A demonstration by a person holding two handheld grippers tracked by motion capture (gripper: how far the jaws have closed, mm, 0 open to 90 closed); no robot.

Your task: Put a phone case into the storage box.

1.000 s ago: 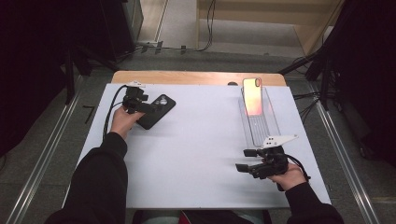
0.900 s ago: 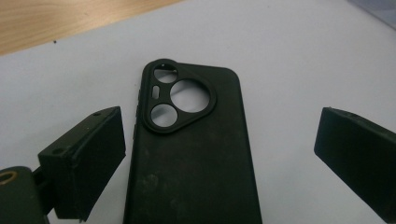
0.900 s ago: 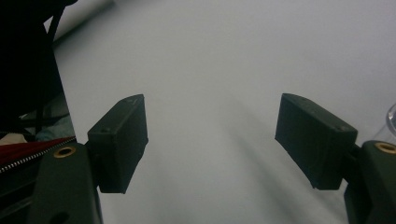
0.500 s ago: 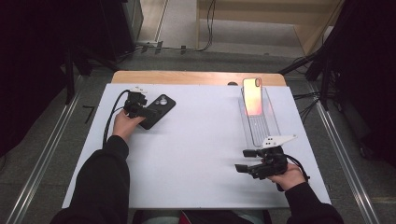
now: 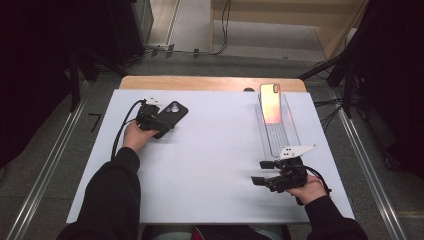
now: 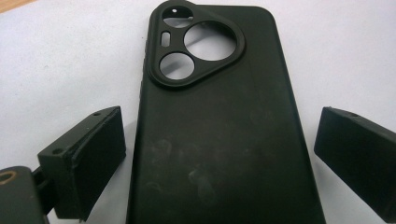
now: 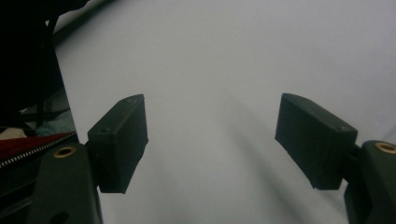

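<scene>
At ten o'clock on the white counter (image 5: 215, 150), the black phone case (image 5: 172, 114) lies flat, camera cutout facing up. Straddling its near end, the left gripper (image 5: 159, 121) has its fingers (image 6: 88, 158) spread, one on each side and clear of the case's edges. At four o'clock the right gripper (image 5: 262, 172) rests with fingers (image 7: 122, 140) spread over bare counter, just below a clear tray (image 5: 280, 135) holding an orange phone (image 5: 270, 102).

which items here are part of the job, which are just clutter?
In the job:
- black phone case, flat on the white table, between the open jaws of the left gripper, gaps on both sides
- possibly the phone standing in the clear tray

Not in it right now:
- right gripper, open, holding nothing
- cables on the floor behind the table
</scene>
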